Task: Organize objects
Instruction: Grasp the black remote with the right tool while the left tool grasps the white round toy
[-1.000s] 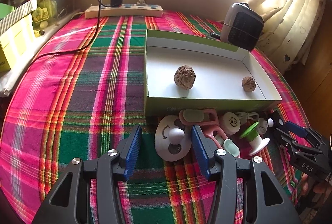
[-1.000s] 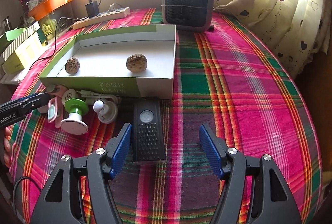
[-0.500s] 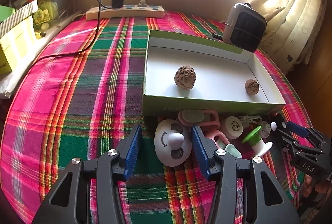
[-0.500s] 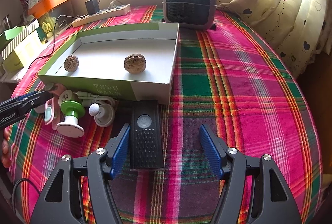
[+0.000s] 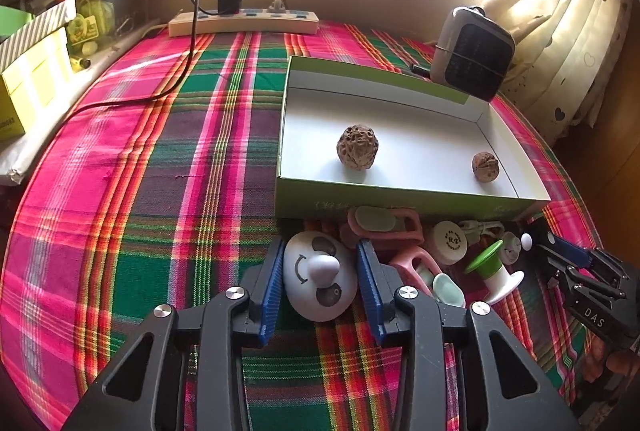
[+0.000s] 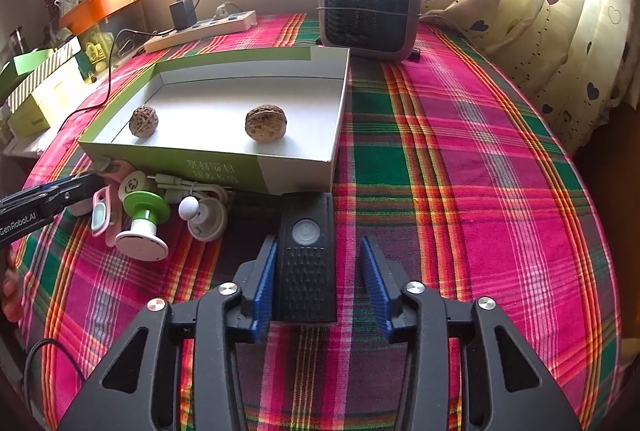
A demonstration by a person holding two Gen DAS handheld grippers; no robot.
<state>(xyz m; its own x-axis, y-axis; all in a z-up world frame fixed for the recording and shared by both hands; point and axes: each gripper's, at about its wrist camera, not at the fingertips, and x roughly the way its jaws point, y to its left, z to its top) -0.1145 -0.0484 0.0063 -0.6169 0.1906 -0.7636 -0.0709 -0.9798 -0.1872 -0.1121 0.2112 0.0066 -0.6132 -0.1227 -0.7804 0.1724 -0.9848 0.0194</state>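
Note:
A white oval piece with a panda face [image 5: 320, 279] lies on the plaid cloth in front of the green-walled white box [image 5: 400, 201]. My left gripper [image 5: 320, 249] is closing on it, and both blue pads touch its sides. A black remote [image 6: 306, 263] lies between the jaws of my right gripper [image 6: 318, 247], which is closing. The left pad touches the remote, and a gap remains at the right pad. Two walnuts [image 6: 143, 120] [image 6: 266, 122] sit inside the box. Pink clips [image 5: 384, 227], a round white cap [image 5: 450, 241] and a green-and-white spool [image 5: 494, 271] lie along the box front.
A small heater [image 6: 370, 17] stands behind the box at the right. A power strip [image 5: 244, 23] with a black charger and cord lies at the back. Yellow-green boxes [image 5: 28, 91] crowd the left edge. Curtains [image 6: 540, 11] hang at the right, beside bare plaid cloth [image 6: 480, 171].
Both grippers' jaws have narrowed. The left pads came in onto the panda-face piece, and the right pads drew closer to the black remote. Neither hand has shifted.

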